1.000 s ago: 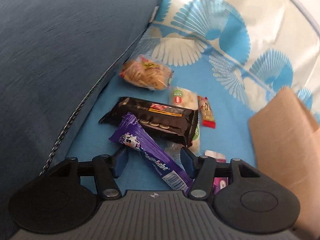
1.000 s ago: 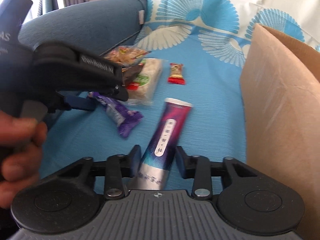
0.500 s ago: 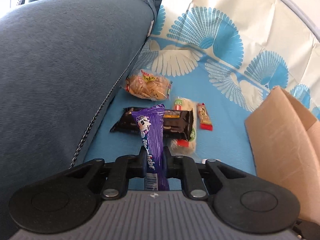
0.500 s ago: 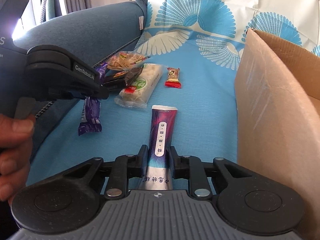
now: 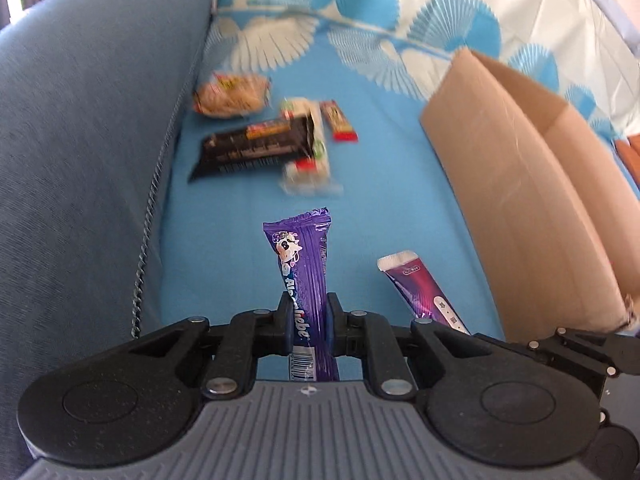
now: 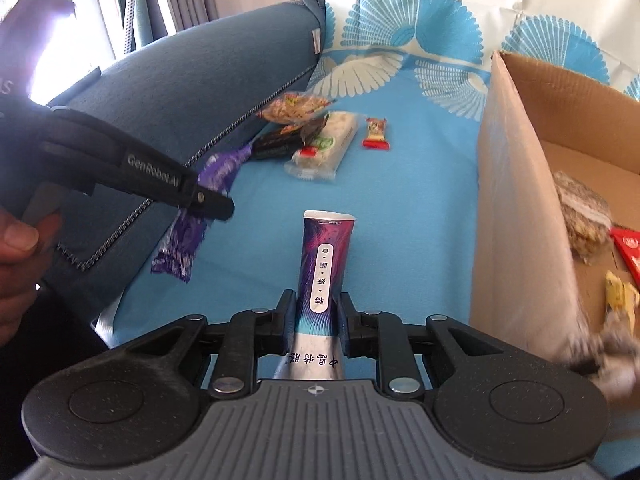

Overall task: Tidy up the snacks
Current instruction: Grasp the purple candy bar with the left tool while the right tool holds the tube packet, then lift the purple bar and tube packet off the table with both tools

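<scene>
The left tongs point(image 5: 307, 322) are pinching a purple candy stick point(image 5: 305, 280) printed with a cartoon cow and white lettering that reads "Alpenliebe" as far as the pads leave it showing; a barcode sits at its lower end. The stick points up and away from the camera, lifted clear of the blue cloth point(image 5: 392, 200). In the right wrist view the same stick point(image 6: 188, 216) hangs from the left tongs point(image 6: 212, 200), whose black side plate carries the words "GenRobot.AI". A hand point(image 6: 20, 256) at the left edge grips the handle of that tool, thumb forward, with the tool angled down toward the cloth.

The right tongs point(image 6: 316, 322) are pressed onto a purple-and-teal sachet point(image 6: 324, 268) with a white oval label of Chinese characters and a further row of characters near the base. It too is held off the cloth, just left of the cardboard box point(image 6: 516, 208).

Inside the box lie a pale grainy snack point(image 6: 580, 216), a red packet point(image 6: 628, 248) and a yellow wrapper point(image 6: 620, 300); their print is too blurred to read.

Further back on the cloth, beside the blue sofa cushion point(image 5: 80, 140), rest a black cookie pack point(image 5: 252, 146) with an orange band, a clear bag of crackers point(image 5: 230, 94), a white wrapped roll point(image 5: 310, 148) partly under the black pack, and a small red-ended bar point(image 5: 338, 120). Their lettering is smeared.
</scene>
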`<state>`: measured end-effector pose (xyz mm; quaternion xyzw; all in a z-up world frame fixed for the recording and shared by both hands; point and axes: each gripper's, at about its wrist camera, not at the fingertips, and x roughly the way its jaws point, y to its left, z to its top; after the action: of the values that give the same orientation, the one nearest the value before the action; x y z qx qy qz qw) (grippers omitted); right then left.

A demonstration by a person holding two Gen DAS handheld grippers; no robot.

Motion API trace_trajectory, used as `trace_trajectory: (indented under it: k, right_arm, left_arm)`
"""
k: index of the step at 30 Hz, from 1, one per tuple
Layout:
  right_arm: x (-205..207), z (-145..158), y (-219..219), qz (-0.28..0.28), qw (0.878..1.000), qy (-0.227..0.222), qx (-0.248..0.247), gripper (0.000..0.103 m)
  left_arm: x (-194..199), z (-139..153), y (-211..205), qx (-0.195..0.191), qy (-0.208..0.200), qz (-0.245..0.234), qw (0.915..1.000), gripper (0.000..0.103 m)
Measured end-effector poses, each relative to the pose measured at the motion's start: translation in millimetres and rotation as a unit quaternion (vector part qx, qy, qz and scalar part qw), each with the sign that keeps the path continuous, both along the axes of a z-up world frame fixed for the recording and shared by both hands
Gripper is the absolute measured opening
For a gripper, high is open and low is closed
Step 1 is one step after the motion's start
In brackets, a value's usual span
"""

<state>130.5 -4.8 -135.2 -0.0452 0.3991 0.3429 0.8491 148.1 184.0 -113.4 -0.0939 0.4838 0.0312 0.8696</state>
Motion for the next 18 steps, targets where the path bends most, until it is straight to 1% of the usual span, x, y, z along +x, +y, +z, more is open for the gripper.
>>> trace_trajectory:
  k: [3,6,9,11,13,15,18]
  right_arm:
    - [1,-5,0,-0.006,1.000,0.017,-0.007,0.023]
    - [2,-9,-1,-0.014,1.000,0.025,-0.008,0.023]
    - [1,-16,-3,-0.010,0.999,0.037,-0.009,0.025]
    - [-1,-22,-5,-0.002,0.999,0.038,-0.014,0.028]
    - [1,-25,-4,-0.002,0.999,0.038,-0.027,0.029]
    - [2,-23,-6,-0.004,0.999,0.037,-0.017,0.030]
    - [3,-24,-7,-0.007,0.999,0.038,-0.016,0.030]
  left_arm:
    - [-1,-4,-2,0.007,0.002,0.011,0.9999,0.016]
    - [1,-6,-3,-0.003,0.003,0.015,0.9999,0.017]
    - [2,-8,-2,-0.009,0.007,0.020,0.9997,0.018]
    - [3,-8,-3,-0.008,0.008,0.022,0.9997,0.019]
    - [3,-8,-1,-0.009,0.007,0.023,0.9997,0.024]
    - [2,-8,1,-0.012,0.005,0.028,0.9995,0.028]
    - [3,-8,-1,-0.006,0.009,0.031,0.9994,0.028]
